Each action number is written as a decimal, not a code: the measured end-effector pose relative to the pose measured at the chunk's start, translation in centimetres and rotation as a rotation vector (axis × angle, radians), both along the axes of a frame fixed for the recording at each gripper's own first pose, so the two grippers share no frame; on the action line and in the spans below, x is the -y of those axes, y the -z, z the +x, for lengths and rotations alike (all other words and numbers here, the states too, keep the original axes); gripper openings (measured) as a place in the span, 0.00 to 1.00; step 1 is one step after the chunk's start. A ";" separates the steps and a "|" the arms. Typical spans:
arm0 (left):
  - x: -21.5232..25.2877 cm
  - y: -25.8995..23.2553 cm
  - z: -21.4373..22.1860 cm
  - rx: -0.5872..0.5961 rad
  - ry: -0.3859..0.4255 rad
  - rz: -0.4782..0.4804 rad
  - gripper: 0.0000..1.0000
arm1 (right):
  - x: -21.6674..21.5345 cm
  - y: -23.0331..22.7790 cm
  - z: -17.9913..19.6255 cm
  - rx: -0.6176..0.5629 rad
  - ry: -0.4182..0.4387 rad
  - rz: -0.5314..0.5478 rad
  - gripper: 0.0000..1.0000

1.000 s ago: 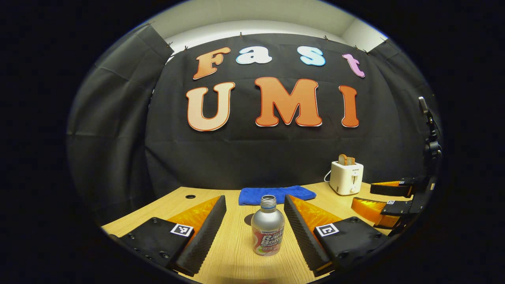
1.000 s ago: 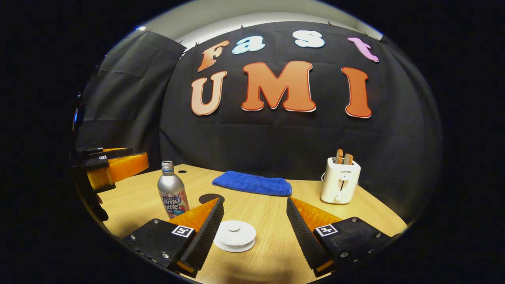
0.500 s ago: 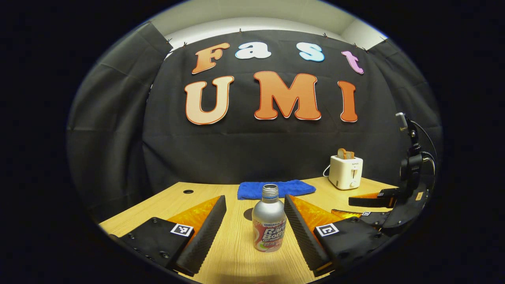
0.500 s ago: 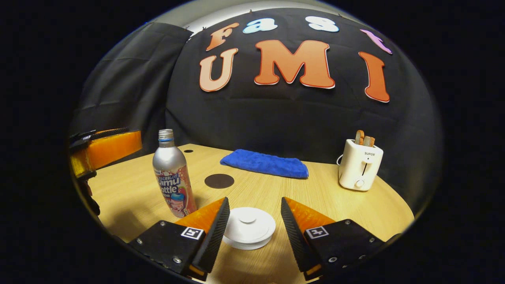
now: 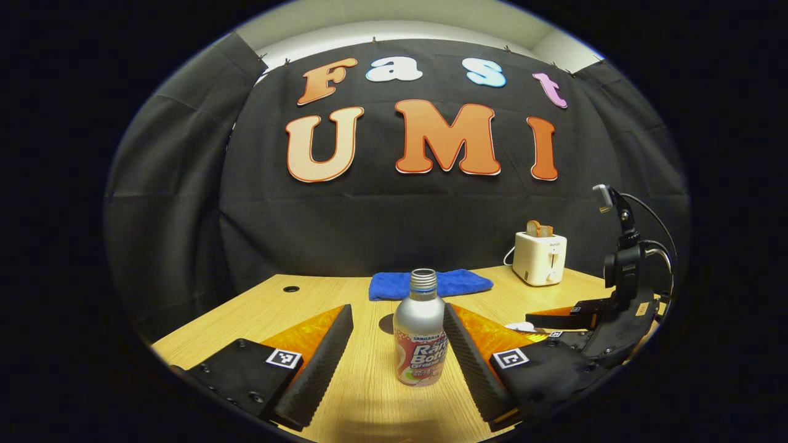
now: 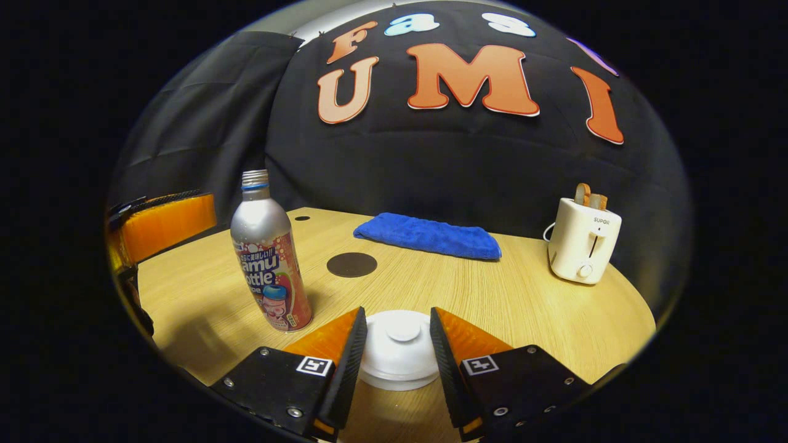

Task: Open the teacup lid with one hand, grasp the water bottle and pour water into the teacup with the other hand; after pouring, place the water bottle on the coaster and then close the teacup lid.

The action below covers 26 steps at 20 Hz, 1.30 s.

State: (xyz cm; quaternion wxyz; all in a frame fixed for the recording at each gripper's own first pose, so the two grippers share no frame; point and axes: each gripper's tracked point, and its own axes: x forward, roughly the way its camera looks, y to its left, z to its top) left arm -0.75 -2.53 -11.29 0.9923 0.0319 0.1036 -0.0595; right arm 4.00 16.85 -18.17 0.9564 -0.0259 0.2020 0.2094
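Note:
A silver water bottle (image 5: 420, 344) with no cap stands upright on the table between the spread fingers of my left gripper (image 5: 397, 309), which is open and not touching it. The bottle (image 6: 269, 258) also appears at the left of the right gripper view, with the left gripper (image 6: 161, 224) behind it. The white teacup lid (image 6: 400, 363) lies low between the fingers of my right gripper (image 6: 397, 315), which straddle its knob with a small gap on each side. The cup body is hidden under the lid. A dark round coaster (image 6: 351, 264) lies behind the bottle.
A folded blue cloth (image 6: 428, 237) lies at the back of the wooden table (image 6: 523, 295). A white toaster (image 6: 583, 240) with bread slices stands at the back right. In the left gripper view the right gripper (image 5: 560, 326) is low at the right.
My right gripper has come down and forward over the lid, and its fingers have narrowed around the knob. My left gripper has edged closer to the bottle, still open.

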 end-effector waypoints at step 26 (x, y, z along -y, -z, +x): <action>2.8 8.8 1.7 -0.230 0.047 0.004 0.97 | 4.0 -4.7 -0.8 0.045 0.059 0.127 0.23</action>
